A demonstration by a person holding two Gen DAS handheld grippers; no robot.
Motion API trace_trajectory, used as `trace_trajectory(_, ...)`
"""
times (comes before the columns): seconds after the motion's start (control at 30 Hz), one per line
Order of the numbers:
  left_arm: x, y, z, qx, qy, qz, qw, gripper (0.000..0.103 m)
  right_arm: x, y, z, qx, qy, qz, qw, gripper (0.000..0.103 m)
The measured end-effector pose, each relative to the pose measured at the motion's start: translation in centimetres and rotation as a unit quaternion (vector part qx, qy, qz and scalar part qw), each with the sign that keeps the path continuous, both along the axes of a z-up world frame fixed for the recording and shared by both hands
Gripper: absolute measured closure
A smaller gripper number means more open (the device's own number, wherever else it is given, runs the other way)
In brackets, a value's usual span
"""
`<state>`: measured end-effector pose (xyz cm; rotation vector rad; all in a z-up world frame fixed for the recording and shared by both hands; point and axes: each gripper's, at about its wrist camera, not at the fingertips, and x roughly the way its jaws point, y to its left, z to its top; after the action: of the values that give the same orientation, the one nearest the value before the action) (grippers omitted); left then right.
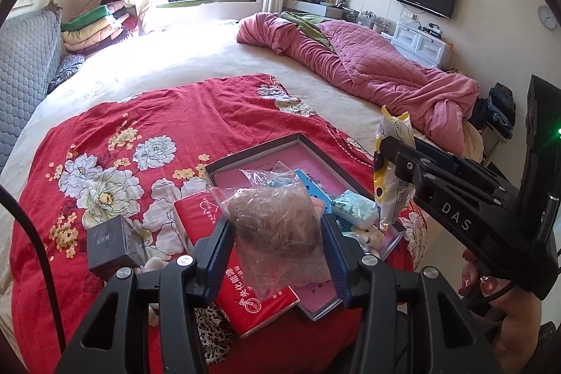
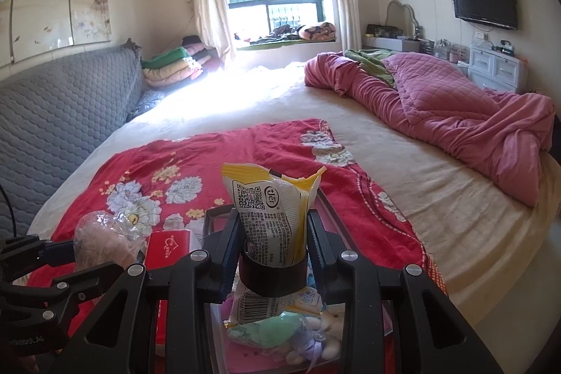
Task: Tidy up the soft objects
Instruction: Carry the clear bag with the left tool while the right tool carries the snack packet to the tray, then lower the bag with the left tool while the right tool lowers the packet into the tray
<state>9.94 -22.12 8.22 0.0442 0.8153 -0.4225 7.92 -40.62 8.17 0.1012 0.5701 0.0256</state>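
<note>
Above red floral bedspread (image 1: 147, 114): left gripper (image 1: 277, 233) fingers clamped on crinkled clear plastic bag (image 1: 280, 226), bag between pads. Right gripper (image 2: 273, 233) fingers pinch yellow-white printed packet (image 2: 271, 209) upright, over shallow dark-rimmed tray (image 1: 252, 146).

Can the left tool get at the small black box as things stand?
Probably not: the left tool is shut on the clear plastic bag. The black box sits uncovered on the red quilt, near its left finger.
</note>
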Motion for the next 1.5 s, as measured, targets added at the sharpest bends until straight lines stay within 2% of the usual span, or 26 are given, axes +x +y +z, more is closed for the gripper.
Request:
trace_trajectory(0.27, 1.5, -1.0, -1.4, -0.003, 0.024, -0.004, 0.9997, 0.053, 0.1, -0.8, -0.5, 0.0, 0.016, -0.001, 1.0, 0.067)
trace_trajectory(0.47, 2.9, -2.0, -3.2, -0.016, 0.061, -0.009, 0.998, 0.053, 0.8, -2.5, -2.4, 0.005, 0.051, -0.013, 0.999, 0.066)
trace_trajectory(0.67, 3.6, -3.5, -5.4, 0.001, 0.083, -0.02, 0.9964, 0.053, 1.7, -3.5, -5.0, 0.008, 0.087, -0.016, 0.996, 0.067)
trace_trajectory(0.8, 3.7, -4.9, -6.6, 0.011, 0.092, -0.032, 0.9952, 0.053, 2.4, -3.5, -6.6, -0.013, 0.11, -0.017, 0.994, 0.067)
trace_trajectory(0.97, 3.7, -6.4, -7.8, 0.025, 0.099, -0.041, 0.9939, 0.053, 3.1, -4.1, -8.7, -0.003, 0.139, -0.02, 0.99, 0.067)
trace_trajectory(1.23, 4.7, -7.0, -9.8, 0.041, 0.123, -0.039, 0.9908, 0.053, 4.2, -2.9, -10.8, -0.012, 0.153, -0.002, 0.988, 0.067)
trace_trajectory(1.5, 5.2, -6.9, -10.8, 0.042, 0.134, -0.038, 0.9894, 0.053, 5.5, -2.8, -12.4, 0.006, 0.165, 0.004, 0.986, 0.066)
